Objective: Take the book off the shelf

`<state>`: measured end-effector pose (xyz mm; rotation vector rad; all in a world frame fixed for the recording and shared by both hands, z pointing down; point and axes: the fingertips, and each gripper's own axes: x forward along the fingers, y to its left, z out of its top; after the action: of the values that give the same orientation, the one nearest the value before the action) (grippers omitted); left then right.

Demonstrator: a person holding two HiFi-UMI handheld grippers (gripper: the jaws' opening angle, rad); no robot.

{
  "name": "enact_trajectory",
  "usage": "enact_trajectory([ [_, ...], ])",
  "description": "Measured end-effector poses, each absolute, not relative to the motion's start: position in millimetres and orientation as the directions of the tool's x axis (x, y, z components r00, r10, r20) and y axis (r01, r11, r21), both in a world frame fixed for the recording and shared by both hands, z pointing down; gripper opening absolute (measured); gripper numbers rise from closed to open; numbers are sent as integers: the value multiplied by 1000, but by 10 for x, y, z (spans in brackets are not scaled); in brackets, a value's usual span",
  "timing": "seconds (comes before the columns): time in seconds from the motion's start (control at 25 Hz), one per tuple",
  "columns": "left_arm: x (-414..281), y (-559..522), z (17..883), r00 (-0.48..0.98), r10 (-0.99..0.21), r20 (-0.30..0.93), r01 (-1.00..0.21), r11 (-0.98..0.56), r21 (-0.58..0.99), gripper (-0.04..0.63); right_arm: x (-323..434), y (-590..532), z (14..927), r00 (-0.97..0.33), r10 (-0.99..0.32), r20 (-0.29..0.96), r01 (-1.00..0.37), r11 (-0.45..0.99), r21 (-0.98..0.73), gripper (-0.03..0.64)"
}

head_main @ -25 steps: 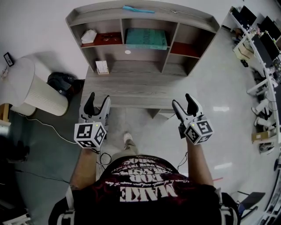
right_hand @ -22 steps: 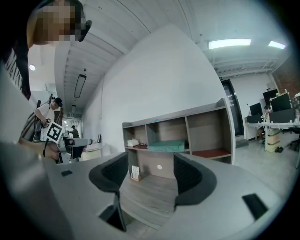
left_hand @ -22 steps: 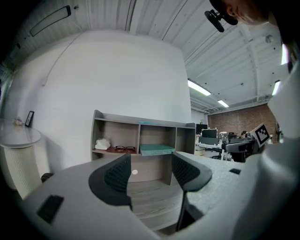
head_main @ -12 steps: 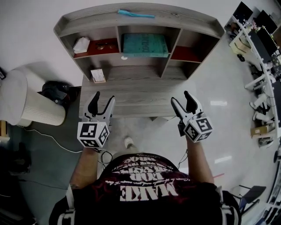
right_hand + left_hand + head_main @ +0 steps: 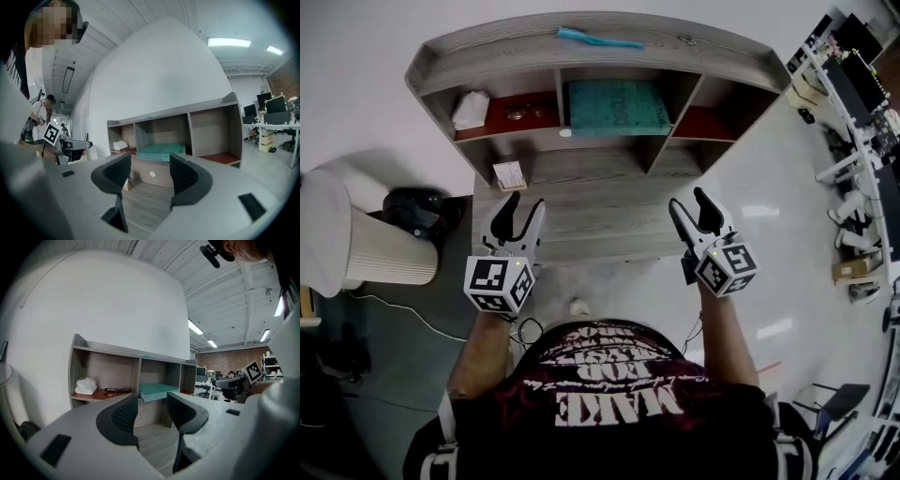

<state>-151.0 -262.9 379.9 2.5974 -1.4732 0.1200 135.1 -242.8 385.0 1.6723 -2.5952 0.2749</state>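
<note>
A teal book (image 5: pixel 617 105) lies flat in the middle compartment of the grey wooden shelf unit (image 5: pixel 441 58), which stands on a desk. The same book (image 5: pixel 157 390) shows beyond the jaws in the left gripper view, and the book (image 5: pixel 163 151) shows likewise in the right gripper view. My left gripper (image 5: pixel 523 208) hovers over the desk's front left, well short of the shelf. My right gripper (image 5: pixel 689 202) hovers over the front right, equally far back. Both point at the shelf. The jaws of both have just been closing a little, still apart, with nothing between them.
The left compartment holds a white cloth (image 5: pixel 469 110) and a pair of glasses (image 5: pixel 117 391). A small card box (image 5: pixel 509 175) stands on the desk (image 5: pixel 600 225). A teal strip (image 5: pixel 598 39) lies on the shelf top. A white cylinder (image 5: pixel 356 246) stands left; office desks (image 5: pixel 862 141) right.
Both grippers have moved forward from before the desk's edge to over its front part. The shelf looks nearer and larger. The jaws stand slightly narrower.
</note>
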Motion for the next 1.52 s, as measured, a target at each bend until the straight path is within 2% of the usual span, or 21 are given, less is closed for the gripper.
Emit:
enact_trajectory([
  [0.32, -1615, -2876, 3867, 547, -828, 128, -826, -507, 248, 198, 1287, -2483, 3866, -389, -909, 152, -919, 370, -138, 261],
  [0.64, -1493, -2978, 3872, 559, -824, 91, -799, -506, 324, 198, 1369, -2669, 3894, -393, -907, 152, -916, 372, -154, 261],
  [1.04, -1253, -3489, 4007, 560, -814, 158, -805, -488, 338, 199, 1427, -3388, 4087, -437, -887, 148, -890, 404, -210, 261],
  [1.52, -906, -4178, 4224, 577, -796, 185, -771, -456, 445, 223, 1632, -4186, 4315, -467, -866, 180, -869, 412, -274, 268],
])
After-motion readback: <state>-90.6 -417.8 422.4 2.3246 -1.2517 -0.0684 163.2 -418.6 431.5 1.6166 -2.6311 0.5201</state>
